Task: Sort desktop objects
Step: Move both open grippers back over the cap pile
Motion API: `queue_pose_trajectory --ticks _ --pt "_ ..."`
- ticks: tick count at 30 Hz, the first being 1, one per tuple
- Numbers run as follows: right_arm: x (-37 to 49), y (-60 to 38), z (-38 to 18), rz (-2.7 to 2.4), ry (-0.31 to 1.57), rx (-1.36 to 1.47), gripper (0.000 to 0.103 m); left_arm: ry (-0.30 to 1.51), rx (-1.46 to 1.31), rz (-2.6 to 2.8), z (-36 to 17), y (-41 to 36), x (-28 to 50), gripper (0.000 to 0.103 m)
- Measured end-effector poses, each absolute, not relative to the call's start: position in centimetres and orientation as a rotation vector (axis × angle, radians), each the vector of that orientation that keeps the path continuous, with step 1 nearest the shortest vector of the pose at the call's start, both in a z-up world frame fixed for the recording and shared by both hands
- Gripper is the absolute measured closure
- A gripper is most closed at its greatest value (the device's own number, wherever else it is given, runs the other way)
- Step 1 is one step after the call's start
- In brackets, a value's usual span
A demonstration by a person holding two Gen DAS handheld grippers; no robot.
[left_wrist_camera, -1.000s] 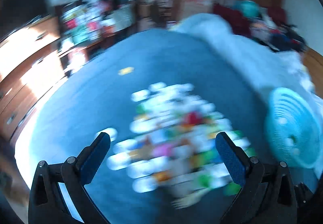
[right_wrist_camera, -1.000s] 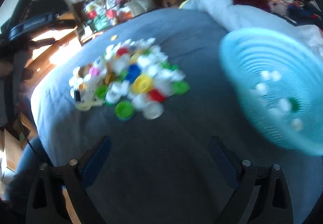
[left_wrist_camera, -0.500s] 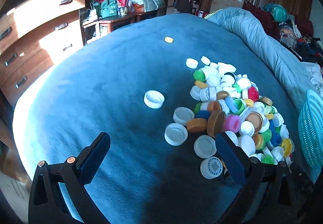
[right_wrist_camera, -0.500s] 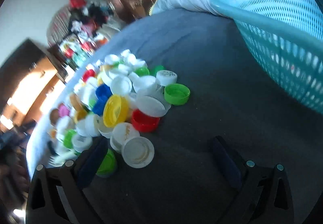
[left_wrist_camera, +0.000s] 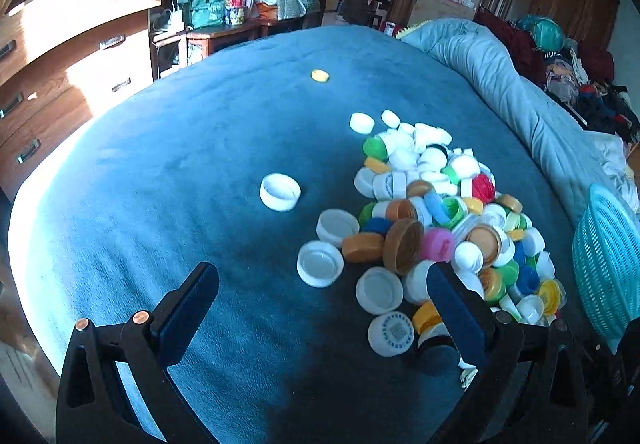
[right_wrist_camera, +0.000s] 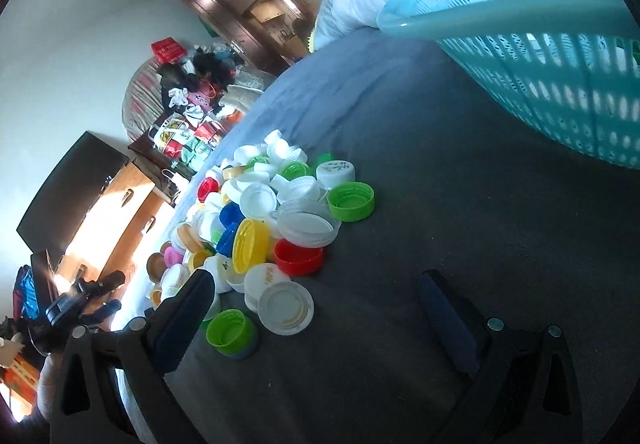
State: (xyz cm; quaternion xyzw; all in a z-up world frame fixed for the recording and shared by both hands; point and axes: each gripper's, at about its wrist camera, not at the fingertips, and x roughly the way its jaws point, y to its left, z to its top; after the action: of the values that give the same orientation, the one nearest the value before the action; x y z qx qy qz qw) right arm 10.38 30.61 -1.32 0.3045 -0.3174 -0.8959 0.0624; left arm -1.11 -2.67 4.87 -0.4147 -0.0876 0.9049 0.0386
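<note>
1. Ahead of the left tongs (left_wrist_camera: 322,308), on a blue blanket (left_wrist_camera: 168,180) spread over a bed, lies a heap of bottle caps (left_wrist_camera: 436,212), mostly to the front right; the tongs are spread wide with nothing between them.
2. Just beyond the gap between their fingers sits a white cap (left_wrist_camera: 320,263), open side up, and another lone white cap (left_wrist_camera: 280,192) lies farther ahead, apart from the heap.
3. A small yellow cap (left_wrist_camera: 320,75) rests well beyond, alone.
4. At the far right edge stands a turquoise basket (left_wrist_camera: 608,264).
5. The right tongs (right_wrist_camera: 316,308) are likewise spread and empty, low over the blanket.
6. Close to their left finger lie a lime-green cap (right_wrist_camera: 228,332) and a white cap (right_wrist_camera: 286,307); the basket (right_wrist_camera: 540,44) looms to the upper right.
</note>
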Motion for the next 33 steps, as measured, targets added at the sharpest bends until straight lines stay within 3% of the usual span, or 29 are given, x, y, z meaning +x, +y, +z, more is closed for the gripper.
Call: queue_pose_trajectory --ticks 24,33 --pt "10.5 31.3 -1.3 -2.71 -0.95 0.93 0.0 -0.422 -1.15 2.726 9.0 -5.5 2.4 0.002" --pt "10.4 31.2 -1.3 -2.711 -0.95 0.93 0.0 -0.415 -1.08 2.72 10.8 -4.5 -0.7 0.002"
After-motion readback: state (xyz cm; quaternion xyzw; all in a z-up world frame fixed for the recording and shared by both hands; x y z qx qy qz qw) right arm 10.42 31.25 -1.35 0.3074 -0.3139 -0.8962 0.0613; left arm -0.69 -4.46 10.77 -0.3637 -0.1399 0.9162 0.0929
